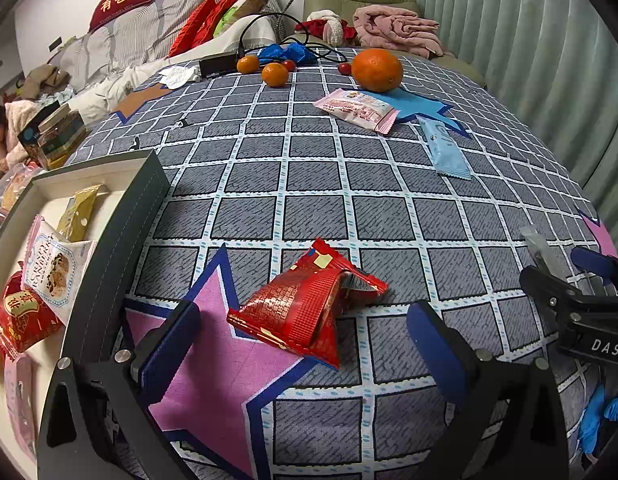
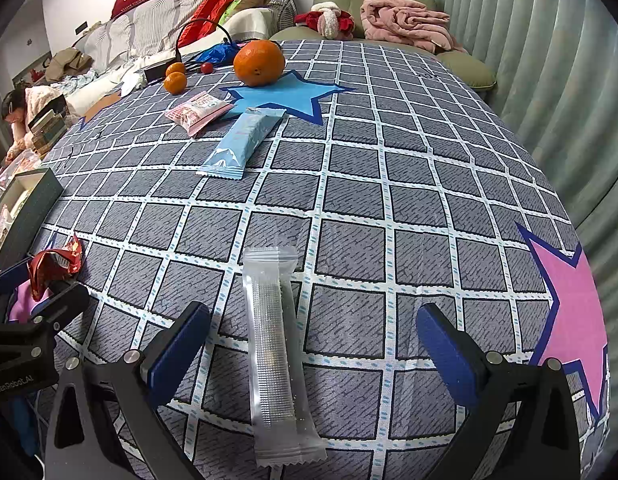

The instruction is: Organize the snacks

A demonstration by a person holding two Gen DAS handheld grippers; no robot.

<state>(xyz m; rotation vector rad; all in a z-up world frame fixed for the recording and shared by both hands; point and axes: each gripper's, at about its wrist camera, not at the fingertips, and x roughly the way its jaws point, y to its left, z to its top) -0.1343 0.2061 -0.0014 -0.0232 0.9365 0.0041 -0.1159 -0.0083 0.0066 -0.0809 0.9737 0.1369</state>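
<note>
Snacks lie spread over a counter covered with a grey checked cloth (image 2: 389, 184) printed with stars. A crumpled red foil snack packet (image 1: 305, 306) rests on a pink star, between the widely spread fingers of the left gripper (image 1: 303, 344), which touches nothing. At left, a dark-walled tray with a pale floor (image 1: 121, 240) holds several packets, among them a white cookie packet (image 1: 55, 272) and a red packet with gold print (image 1: 23, 318). The right gripper (image 2: 313, 344) is likewise wide open and empty-handed; a long clear plastic snack stick packet (image 2: 275, 352) lies lengthwise on the cloth between its fingers, not gripped. Farther off lie a light blue stick packet (image 2: 245, 142) and a pink flat packet (image 2: 197, 112), near a large orange (image 2: 259, 63) on a blue star. Two small tangerines (image 2: 175, 80) sit far left.
</note>
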